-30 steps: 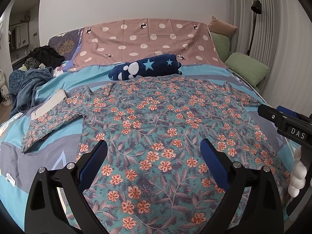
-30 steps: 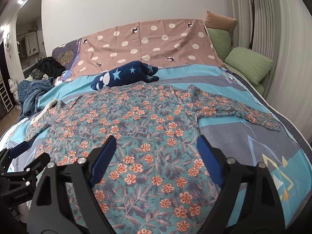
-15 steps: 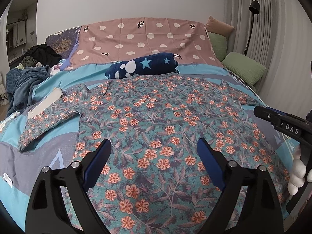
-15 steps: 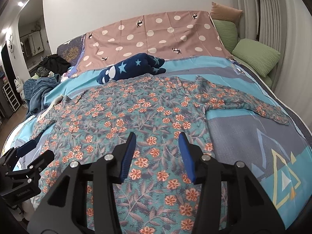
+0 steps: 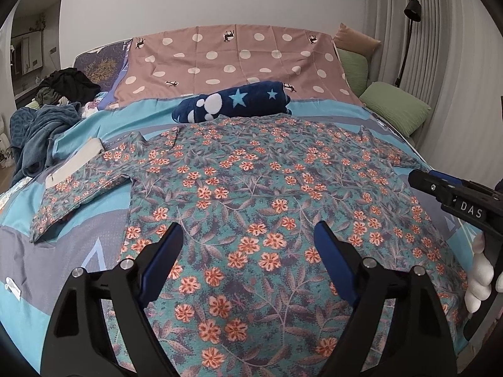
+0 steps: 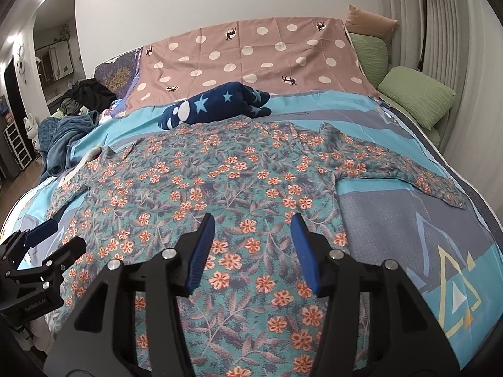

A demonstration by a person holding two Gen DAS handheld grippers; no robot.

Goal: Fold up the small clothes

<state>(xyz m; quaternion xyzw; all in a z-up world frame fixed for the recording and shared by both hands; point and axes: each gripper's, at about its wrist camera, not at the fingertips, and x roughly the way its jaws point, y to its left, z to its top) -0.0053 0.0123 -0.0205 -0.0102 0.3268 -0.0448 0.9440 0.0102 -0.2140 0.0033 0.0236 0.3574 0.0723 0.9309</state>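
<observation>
A teal long-sleeved top with orange flowers (image 5: 251, 194) lies spread flat on the bed, hem toward me, sleeves stretched out to both sides. It also shows in the right wrist view (image 6: 226, 194). My left gripper (image 5: 248, 257) hovers open and empty above the lower part of the top. My right gripper (image 6: 251, 245) hovers open and empty above the same part, its jaws set narrower than the left's. The right gripper shows at the right edge of the left wrist view (image 5: 452, 198), and the left gripper at the left edge of the right wrist view (image 6: 41, 248).
A dark blue star-patterned bundle (image 5: 232, 102) lies just beyond the top's collar. A pink polka-dot cloth (image 5: 232, 59) covers the headboard area. Green pillows (image 5: 396, 111) sit at the far right. A pile of blue and dark clothes (image 5: 44, 125) lies at the far left.
The right gripper's jaws narrowed sharply half a second ago and have widened partly again. Both grippers have shifted slightly over the top; the top has not moved.
</observation>
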